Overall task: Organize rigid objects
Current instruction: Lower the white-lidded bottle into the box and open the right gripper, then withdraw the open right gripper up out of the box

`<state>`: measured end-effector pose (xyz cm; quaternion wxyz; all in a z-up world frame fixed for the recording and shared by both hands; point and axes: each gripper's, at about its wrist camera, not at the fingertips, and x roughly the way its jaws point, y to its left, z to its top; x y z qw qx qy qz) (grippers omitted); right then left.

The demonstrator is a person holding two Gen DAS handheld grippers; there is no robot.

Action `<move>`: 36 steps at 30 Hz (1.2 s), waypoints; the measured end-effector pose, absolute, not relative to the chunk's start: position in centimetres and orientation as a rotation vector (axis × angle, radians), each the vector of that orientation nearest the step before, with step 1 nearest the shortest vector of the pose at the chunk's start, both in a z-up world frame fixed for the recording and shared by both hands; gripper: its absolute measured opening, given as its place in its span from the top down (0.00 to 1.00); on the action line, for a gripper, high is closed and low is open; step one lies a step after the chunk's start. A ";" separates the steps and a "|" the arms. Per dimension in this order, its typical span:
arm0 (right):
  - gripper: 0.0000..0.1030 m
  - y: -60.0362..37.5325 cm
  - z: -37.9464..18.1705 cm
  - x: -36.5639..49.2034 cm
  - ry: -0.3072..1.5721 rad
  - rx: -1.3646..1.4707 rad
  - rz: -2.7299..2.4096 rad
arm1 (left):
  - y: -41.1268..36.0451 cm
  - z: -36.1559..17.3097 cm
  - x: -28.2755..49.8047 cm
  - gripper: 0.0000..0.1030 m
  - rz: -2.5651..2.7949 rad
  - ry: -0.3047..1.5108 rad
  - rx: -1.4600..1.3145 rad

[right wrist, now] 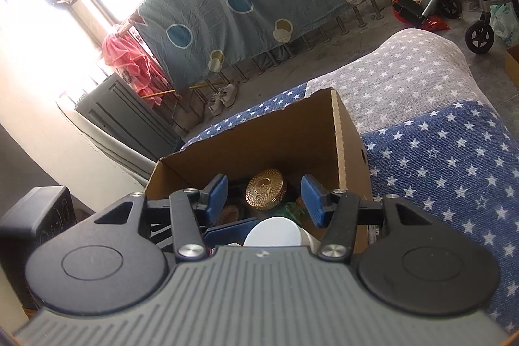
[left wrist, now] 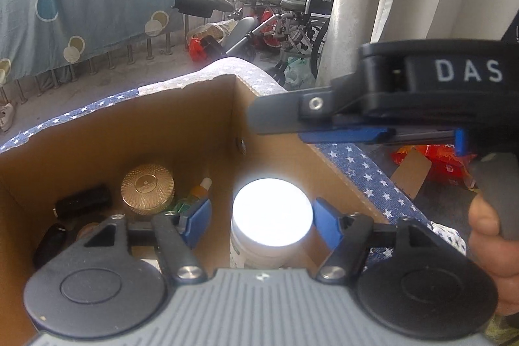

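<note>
I have the left gripper (left wrist: 261,221) lowered into the near right corner of the cardboard box (left wrist: 129,132), its jaws spread on either side of the white-lidded jar (left wrist: 271,213); a gap shows at each blue pad, so nothing is gripped. The jar stands upright, long axis vertical, lid facing up, which I judge keeps it stable among the packed items, the gold ribbed lid (left wrist: 147,187) included. The right gripper (right wrist: 264,196) hangs above the box, partly open and empty, clear of the jar.
</note>
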<state>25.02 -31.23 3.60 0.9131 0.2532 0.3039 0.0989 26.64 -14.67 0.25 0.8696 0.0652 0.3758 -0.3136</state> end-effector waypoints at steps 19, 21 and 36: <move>0.01 -26.1 8.7 7.4 0.397 0.267 -0.029 | -4.2 7.0 15.9 0.00 -0.190 0.603 0.060; 0.01 -24.8 8.0 7.7 0.439 0.227 -0.031 | -3.8 6.7 15.7 0.00 -0.119 0.599 0.058; 0.01 -17.5 6.3 13.3 0.620 0.038 -0.009 | -1.8 5.4 17.0 0.00 -0.033 0.755 0.015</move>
